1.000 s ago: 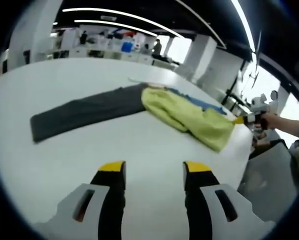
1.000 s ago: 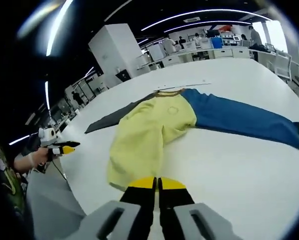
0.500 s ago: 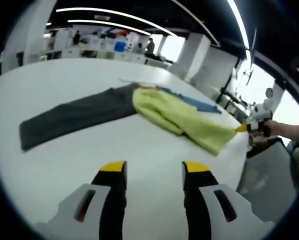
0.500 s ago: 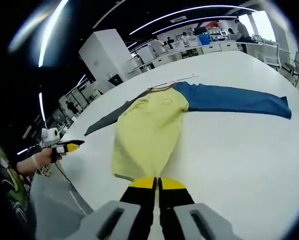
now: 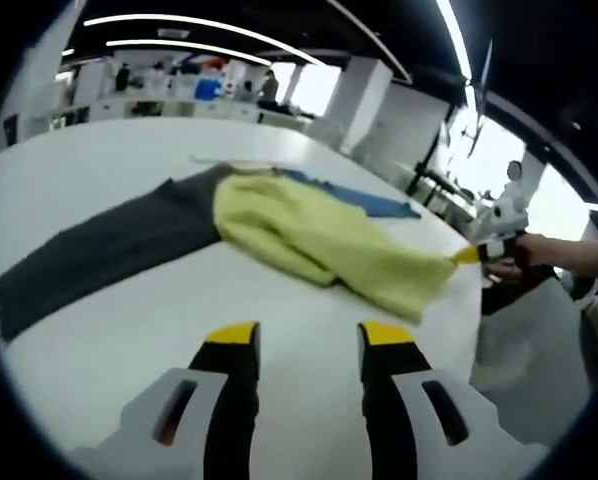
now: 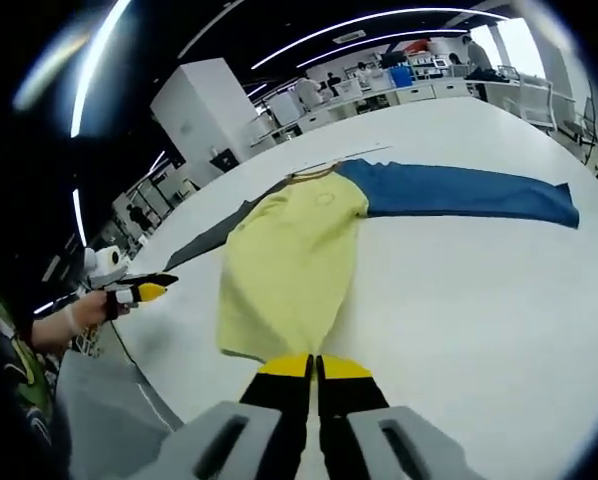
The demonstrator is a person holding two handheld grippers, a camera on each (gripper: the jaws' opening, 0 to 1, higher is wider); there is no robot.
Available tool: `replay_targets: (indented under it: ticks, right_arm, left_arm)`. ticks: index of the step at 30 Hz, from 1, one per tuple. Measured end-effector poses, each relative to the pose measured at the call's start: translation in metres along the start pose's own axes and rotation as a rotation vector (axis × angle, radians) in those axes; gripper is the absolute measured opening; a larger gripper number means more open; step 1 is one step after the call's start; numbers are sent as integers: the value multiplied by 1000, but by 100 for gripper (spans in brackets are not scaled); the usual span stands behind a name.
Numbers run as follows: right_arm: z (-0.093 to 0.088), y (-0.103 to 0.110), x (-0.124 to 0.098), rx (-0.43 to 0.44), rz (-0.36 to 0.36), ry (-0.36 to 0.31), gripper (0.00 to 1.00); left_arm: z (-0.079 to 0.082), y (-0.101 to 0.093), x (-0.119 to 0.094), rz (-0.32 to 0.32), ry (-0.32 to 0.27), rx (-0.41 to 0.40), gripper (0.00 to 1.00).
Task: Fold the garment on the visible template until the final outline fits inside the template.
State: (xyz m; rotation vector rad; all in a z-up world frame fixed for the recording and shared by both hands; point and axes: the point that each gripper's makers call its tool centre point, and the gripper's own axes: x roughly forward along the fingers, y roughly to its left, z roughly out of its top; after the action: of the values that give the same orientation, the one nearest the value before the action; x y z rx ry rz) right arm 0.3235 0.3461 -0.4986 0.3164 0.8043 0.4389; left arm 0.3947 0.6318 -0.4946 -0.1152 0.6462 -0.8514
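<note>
At the table edge (image 6: pixel 179 400), right gripper (image 6: pixel 314 366) (closed) pinches garment hem (image 6: pixel 269 345).

In my right gripper view the garment (image 6: pixel 299 250) is lying on the table (image 6: pixel 479 300) mid-frame, one sleeve (image 6: pixel 459 190) stretching right, the other sleeve (image 6: pixel 214 235) upper left. My left gripper (image 6: pixel 144 292) is sitting at the left edge.

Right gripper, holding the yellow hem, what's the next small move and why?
Probably carry the hem up toward the collar. The right gripper is shut on the bottom edge of the yellow garment, whose grey sleeve and blue sleeve are spread flat on the white table, and the left gripper is open and empty.
</note>
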Motion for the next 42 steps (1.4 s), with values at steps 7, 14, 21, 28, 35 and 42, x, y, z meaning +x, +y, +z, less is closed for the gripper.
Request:
replay_targets:
  ticks: [7, 14, 21, 28, 35, 42]
  right_arm:
    - [-1, -1, 0, 14, 3, -5, 0]
    - [1, -1, -1, 19, 2, -12, 0]
    - [-1, -1, 0, 29, 2, -15, 0]
    - [0, -3, 1, 37, 2, -21, 0]
    - [2, -4, 1, 53, 3, -31, 0]
    - [4, -6, 1, 61, 4, -37, 0]
  left_arm:
    - [9, -18, 34, -39, 40, 94, 32]
    - [14, -23, 50, -56, 52, 147, 32]
    - [14, -17, 63, -5, 84, 312, 27]
    - [14, -16, 76, 19, 99, 422, 22]
    - [11, -14, 89, 18, 125, 517, 18]
    - [4, -13, 96, 25, 165, 613, 14]
